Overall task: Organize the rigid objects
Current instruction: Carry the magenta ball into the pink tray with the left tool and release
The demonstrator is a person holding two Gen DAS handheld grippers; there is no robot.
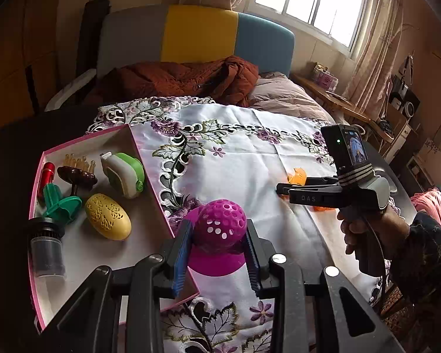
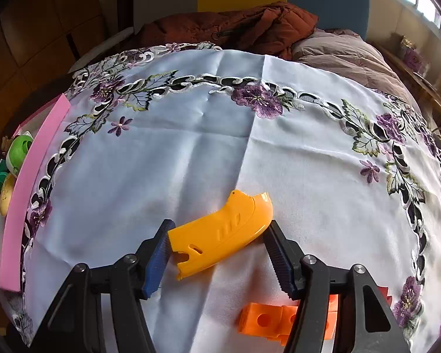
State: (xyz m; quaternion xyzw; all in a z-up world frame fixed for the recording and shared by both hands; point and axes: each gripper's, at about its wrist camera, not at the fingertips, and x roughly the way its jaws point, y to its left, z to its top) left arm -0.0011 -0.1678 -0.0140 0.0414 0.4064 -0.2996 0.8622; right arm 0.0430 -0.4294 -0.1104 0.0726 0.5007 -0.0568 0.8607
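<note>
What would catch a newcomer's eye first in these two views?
The magenta perforated ball gripped in the left tool, beside the pink tray of small items. Then the yellow plastic piece on the embroidered cloth, between the right tool's fingers.

The cloth (image 2: pixel 208 153) is smooth white fabric, creased, with raised purple embroidery. The ball (image 1: pixel 220 223) and yellow shell (image 2: pixel 220 232) are glossy moulded plastic. The box (image 1: pixel 150 173) looks like matt pink card, perhaps paper-covered. The fingers (image 2: pixel 157 260) carry ribbed blue pads, apparently rubber.
</note>
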